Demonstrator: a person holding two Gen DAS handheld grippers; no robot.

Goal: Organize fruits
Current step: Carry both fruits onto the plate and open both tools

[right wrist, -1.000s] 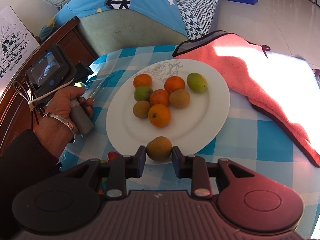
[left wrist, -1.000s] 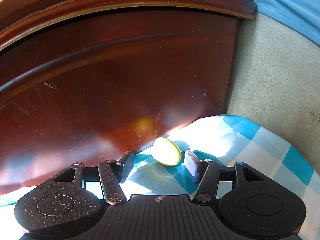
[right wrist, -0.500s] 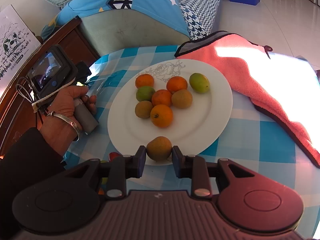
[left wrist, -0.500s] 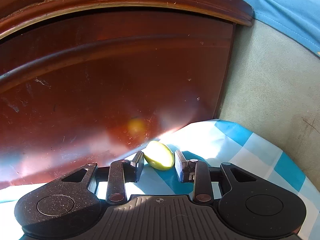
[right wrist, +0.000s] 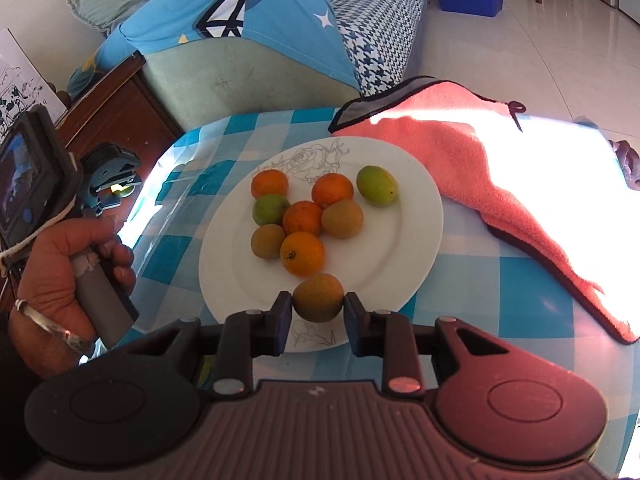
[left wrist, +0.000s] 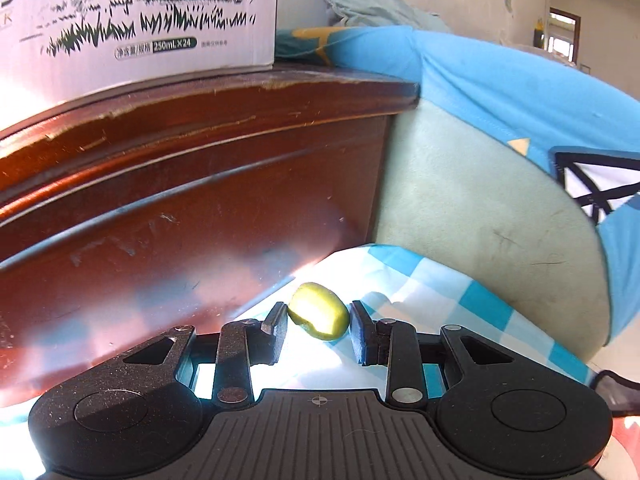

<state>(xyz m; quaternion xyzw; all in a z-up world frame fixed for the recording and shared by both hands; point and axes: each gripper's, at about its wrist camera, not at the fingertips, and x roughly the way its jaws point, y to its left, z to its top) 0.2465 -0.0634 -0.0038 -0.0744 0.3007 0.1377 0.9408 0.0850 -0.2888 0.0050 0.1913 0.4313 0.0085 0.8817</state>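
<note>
Grippers both clenched, left (left wrist: 318, 330) on green fruit (left wrist: 319, 316), right (right wrist: 316, 312) on brownish fruit (right wrist: 319, 297), poised for sorting onto plate (right wrist: 416, 256).

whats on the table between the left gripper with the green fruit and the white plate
Nothing but bare blue-checked tablecloth, seen in the right wrist view: the left gripper holds its green fruit off to the left of the white plate.
</note>
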